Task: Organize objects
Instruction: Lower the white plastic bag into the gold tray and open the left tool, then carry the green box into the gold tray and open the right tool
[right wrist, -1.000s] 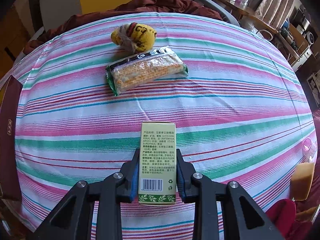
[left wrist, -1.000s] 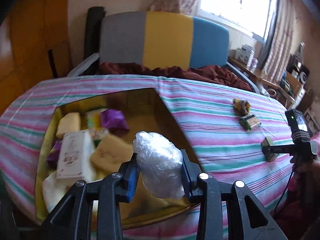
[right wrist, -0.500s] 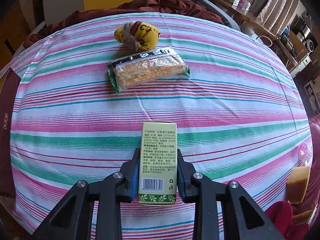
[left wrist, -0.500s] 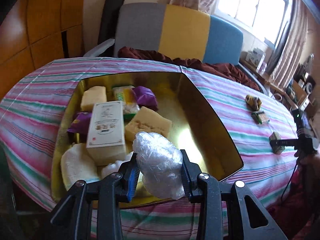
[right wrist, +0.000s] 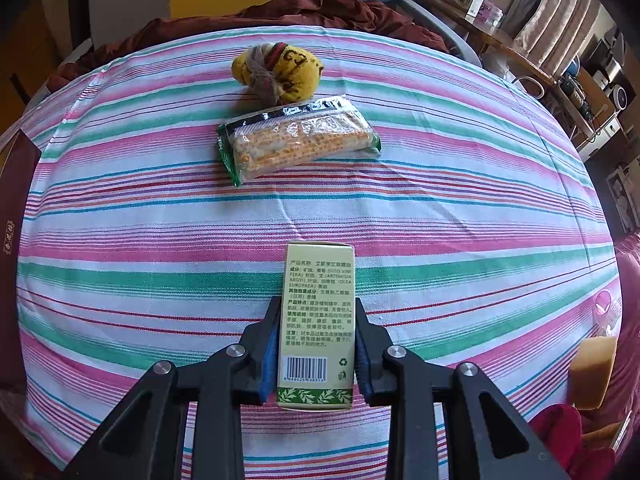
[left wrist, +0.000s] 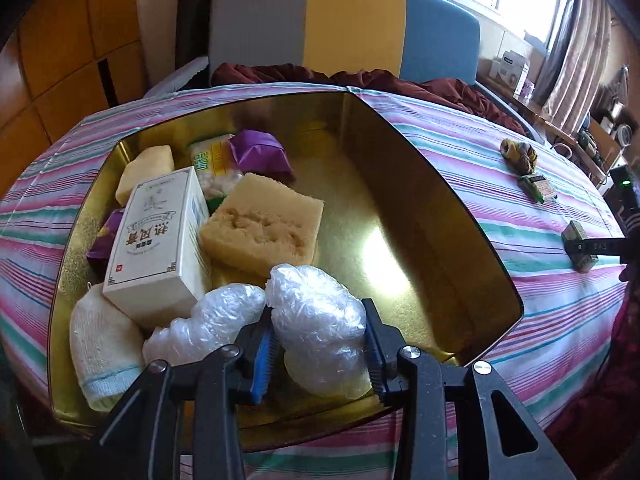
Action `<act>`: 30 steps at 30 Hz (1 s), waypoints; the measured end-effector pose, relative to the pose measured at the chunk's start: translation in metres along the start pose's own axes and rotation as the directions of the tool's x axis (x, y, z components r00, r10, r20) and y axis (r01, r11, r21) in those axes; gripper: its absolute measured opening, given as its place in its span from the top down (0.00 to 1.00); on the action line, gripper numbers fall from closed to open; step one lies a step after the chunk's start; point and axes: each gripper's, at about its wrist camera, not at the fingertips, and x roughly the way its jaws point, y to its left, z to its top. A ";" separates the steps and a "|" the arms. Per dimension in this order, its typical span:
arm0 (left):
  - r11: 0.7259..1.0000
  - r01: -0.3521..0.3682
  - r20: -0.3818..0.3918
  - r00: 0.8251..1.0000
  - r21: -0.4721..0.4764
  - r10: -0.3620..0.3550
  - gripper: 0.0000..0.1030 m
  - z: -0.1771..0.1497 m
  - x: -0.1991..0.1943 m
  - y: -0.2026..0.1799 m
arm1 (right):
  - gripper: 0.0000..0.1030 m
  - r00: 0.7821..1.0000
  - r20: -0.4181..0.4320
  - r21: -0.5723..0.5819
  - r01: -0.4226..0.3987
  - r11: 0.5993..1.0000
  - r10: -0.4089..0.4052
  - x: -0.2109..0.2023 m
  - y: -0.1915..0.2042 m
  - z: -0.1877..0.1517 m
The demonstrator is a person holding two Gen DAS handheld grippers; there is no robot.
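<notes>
Left gripper (left wrist: 318, 340) clamps my plastic-wrapped bundle (left wrist: 320, 320), now lower over the gold tin (left wrist: 420, 184) than before. Right gripper (right wrist: 316, 350) pinches the green box (right wrist: 318, 320) above the striped cloth (right wrist: 440, 220); only its view details the corn packet (right wrist: 298, 142).

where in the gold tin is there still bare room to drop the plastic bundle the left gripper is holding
The tin's right half is bare gold floor, bordered by the sponge and the right wall. The left half is crowded: white box, purple packets, rolled cloth and another plastic bundle. The held bundle hangs over the near edge.
</notes>
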 end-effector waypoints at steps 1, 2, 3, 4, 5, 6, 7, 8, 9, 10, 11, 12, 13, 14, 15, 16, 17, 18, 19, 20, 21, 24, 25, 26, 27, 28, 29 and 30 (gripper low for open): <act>1.000 -0.006 0.003 1.000 0.004 0.006 0.61 0.000 0.000 0.000 | 0.70 1.000 0.000 0.000 0.000 1.000 0.000 0.000 0.000 0.000; 1.000 -0.009 0.007 1.000 0.004 0.009 0.61 -0.001 -0.001 0.000 | 0.70 1.000 0.000 -0.001 0.000 1.000 0.000 0.000 0.000 0.000; 1.000 -0.010 0.009 1.000 0.002 0.010 0.61 -0.002 -0.001 0.001 | 0.70 1.000 0.000 -0.001 0.000 1.000 0.000 0.000 0.001 0.000; 1.000 -0.010 0.011 1.000 0.000 0.010 0.61 -0.002 -0.001 0.001 | 0.70 1.000 0.000 -0.001 0.001 1.000 -0.001 0.001 0.004 0.003; 1.000 -0.011 0.012 1.000 -0.003 0.011 0.61 -0.003 -0.002 0.002 | 0.70 1.000 0.000 -0.001 0.001 1.000 -0.001 0.001 0.004 0.003; 1.000 -0.012 0.013 1.000 -0.002 0.012 0.61 -0.003 -0.002 0.002 | 0.70 1.000 0.001 -0.001 0.002 1.000 -0.002 0.001 0.004 0.003; 1.000 -0.014 0.015 1.000 -0.001 0.014 0.60 -0.003 -0.003 0.002 | 0.70 1.000 0.001 -0.002 0.003 1.000 -0.003 0.000 0.004 0.004; 1.000 -0.014 0.016 1.000 -0.002 0.014 0.58 -0.003 -0.004 0.001 | 0.70 1.000 0.001 -0.002 0.004 1.000 -0.004 0.000 0.004 0.004; 1.000 -0.011 0.016 1.000 -0.003 0.011 0.55 -0.003 -0.005 0.001 | 0.70 1.000 0.001 -0.002 0.004 1.000 -0.004 -0.001 0.004 0.006; 1.000 -0.007 0.020 1.000 -0.006 0.007 0.54 -0.003 -0.006 0.001 | 0.70 1.000 0.001 -0.002 0.004 1.000 -0.004 -0.001 0.003 0.006; 1.000 -0.002 0.025 1.000 -0.010 0.002 0.50 -0.003 -0.008 0.002 | 0.70 1.000 0.002 -0.002 0.005 1.000 -0.005 -0.001 0.003 0.006; 1.000 0.002 0.032 0.999 -0.013 -0.002 0.48 -0.003 -0.010 0.002 | 0.70 1.000 0.002 -0.001 0.004 1.000 -0.004 -0.001 0.003 0.006; 1.000 0.001 0.039 0.999 -0.013 -0.001 0.48 -0.003 -0.012 0.002 | 0.70 1.000 0.002 0.001 0.004 1.000 -0.004 0.000 0.004 0.007; 1.000 -0.001 0.046 0.999 -0.010 0.002 0.48 -0.003 -0.014 0.002 | 0.71 1.000 0.002 0.004 0.002 1.000 -0.002 0.000 0.005 0.007; 1.000 -0.004 0.055 0.998 -0.005 0.004 0.47 -0.002 -0.016 0.001 | 0.71 1.000 0.003 0.008 0.000 1.000 0.000 0.001 0.005 0.006; 1.000 -0.005 0.061 0.998 -0.003 0.005 0.47 -0.003 -0.018 0.001 | 0.71 1.000 0.003 0.012 -0.002 1.000 0.002 0.000 0.005 0.006; 1.000 -0.006 0.067 0.998 -0.002 0.006 0.47 -0.003 -0.019 0.001 | 0.71 1.000 0.004 0.017 -0.005 1.000 0.005 -0.002 0.003 0.004; 1.000 -0.005 0.074 0.997 -0.002 0.005 0.47 -0.003 -0.022 0.001 | 0.71 1.000 0.004 0.024 -0.011 1.000 0.011 -0.002 0.002 0.004; 1.000 -0.006 0.081 0.997 -0.003 0.007 0.47 -0.002 -0.024 0.002 | 0.71 1.000 0.004 0.028 -0.021 0.999 0.021 -0.004 0.002 0.004; 1.000 -0.008 0.088 0.996 -0.007 0.009 0.47 -0.002 -0.026 0.003 | 0.71 0.999 0.005 0.033 -0.037 0.999 0.036 -0.004 0.002 0.004; 1.000 -0.008 0.097 0.995 -0.014 0.009 0.46 -0.001 -0.028 0.004 | 0.71 0.998 0.008 0.036 -0.061 0.998 0.060 -0.005 0.002 0.004; 0.999 -0.006 0.121 0.993 -0.041 0.011 0.42 0.001 -0.037 0.012 | 0.71 0.991 0.021 0.022 -0.130 0.991 0.129 -0.011 0.011 0.004; 0.999 -0.007 0.129 0.992 -0.051 0.014 0.41 0.001 -0.040 0.015 | 0.71 0.989 0.023 0.018 -0.147 0.989 0.146 -0.013 0.015 0.004; 0.998 -0.008 0.136 0.991 -0.059 0.016 0.41 0.001 -0.043 0.018 | 0.71 0.986 0.024 0.019 -0.165 0.986 0.165 -0.012 0.014 0.004; 0.998 -0.009 0.141 0.990 -0.067 0.019 0.41 0.001 -0.045 0.021 | 0.71 0.982 0.026 0.022 -0.185 0.982 0.185 -0.014 0.019 0.004; 0.997 -0.012 0.144 0.989 -0.075 0.023 0.41 0.001 -0.047 0.024 | 0.71 0.979 0.026 0.023 -0.201 0.979 0.200 -0.014 0.023 0.003; 0.996 -0.015 0.147 0.989 -0.082 0.027 0.41 0.001 -0.050 0.027 | 0.71 0.976 0.026 0.021 -0.215 0.976 0.215 -0.016 0.028 0.002; 0.996 -0.016 0.149 0.988 -0.090 0.029 0.41 0.000 -0.052 0.030 | 0.71 0.972 0.027 0.016 -0.232 0.973 0.231 -0.019 0.034 0.001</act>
